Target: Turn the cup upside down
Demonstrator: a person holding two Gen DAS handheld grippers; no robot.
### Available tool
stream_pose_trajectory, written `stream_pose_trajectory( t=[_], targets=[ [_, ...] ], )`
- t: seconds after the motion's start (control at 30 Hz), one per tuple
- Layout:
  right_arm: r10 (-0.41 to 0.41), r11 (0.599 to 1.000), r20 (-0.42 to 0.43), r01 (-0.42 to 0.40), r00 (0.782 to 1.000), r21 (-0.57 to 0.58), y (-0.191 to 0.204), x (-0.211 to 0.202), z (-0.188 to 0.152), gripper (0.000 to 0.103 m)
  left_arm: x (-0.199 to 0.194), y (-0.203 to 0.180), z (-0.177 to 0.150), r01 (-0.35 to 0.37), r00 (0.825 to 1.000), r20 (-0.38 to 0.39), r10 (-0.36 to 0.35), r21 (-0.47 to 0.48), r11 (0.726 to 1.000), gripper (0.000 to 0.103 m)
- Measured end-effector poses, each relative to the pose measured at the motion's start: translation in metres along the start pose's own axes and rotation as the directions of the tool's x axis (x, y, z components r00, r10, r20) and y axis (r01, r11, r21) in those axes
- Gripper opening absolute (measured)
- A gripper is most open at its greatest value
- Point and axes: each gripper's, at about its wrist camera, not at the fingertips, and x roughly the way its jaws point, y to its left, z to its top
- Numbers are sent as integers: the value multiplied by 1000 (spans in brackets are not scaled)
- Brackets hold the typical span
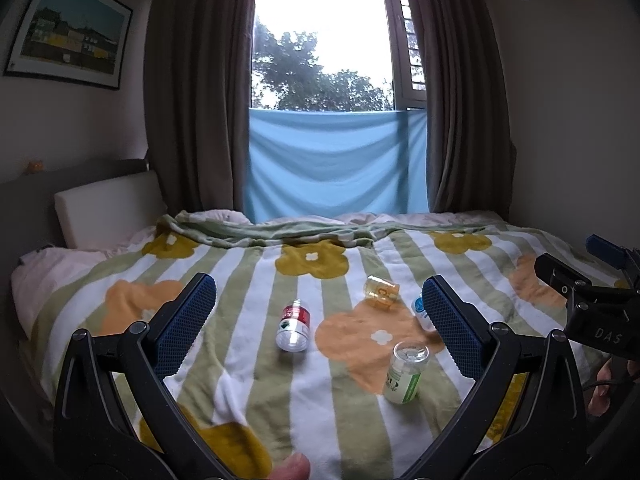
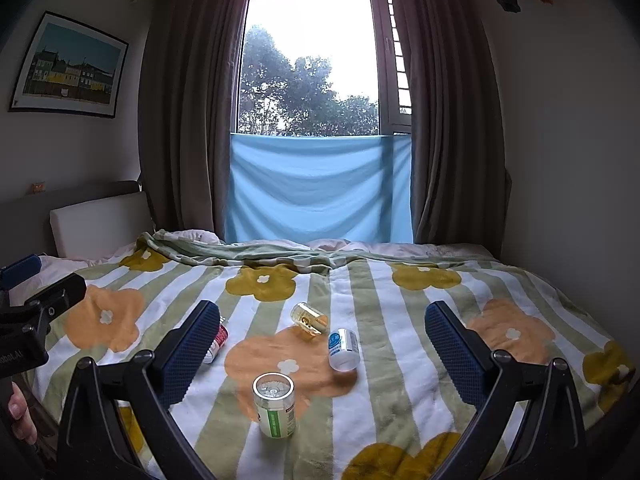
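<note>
Several small clear plastic cups lie on a flowered blanket [image 1: 248, 280]. A green-labelled cup [image 1: 405, 372] stands upright nearest me; it also shows in the right wrist view [image 2: 275, 405]. A red-labelled cup [image 1: 294, 325] lies on its side, half hidden behind a finger in the right wrist view [image 2: 218, 342]. A blue-labelled cup [image 2: 343, 349] and a yellow cup [image 2: 309, 318] lie tipped over; the yellow cup also shows in the left wrist view [image 1: 381, 291]. My left gripper [image 1: 318, 320] and right gripper [image 2: 322, 344] are open and empty, held above the bed short of the cups.
The bed fills the room's width. A white headboard cushion [image 1: 108, 204] is at the left, grey curtains [image 1: 192, 100] and a blue cloth [image 1: 336, 160] hang at the window behind. The right gripper's body [image 1: 600, 312] shows at the right edge of the left wrist view.
</note>
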Motion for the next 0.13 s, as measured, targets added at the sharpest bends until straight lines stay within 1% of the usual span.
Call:
stream_pose_trajectory(
  t=[0.13],
  targets=[
    [1,1000,0,-1,1000,-1,-1,1,1,103,0,4,-1,2,1000,5,-2,-13,1000,103]
  ],
)
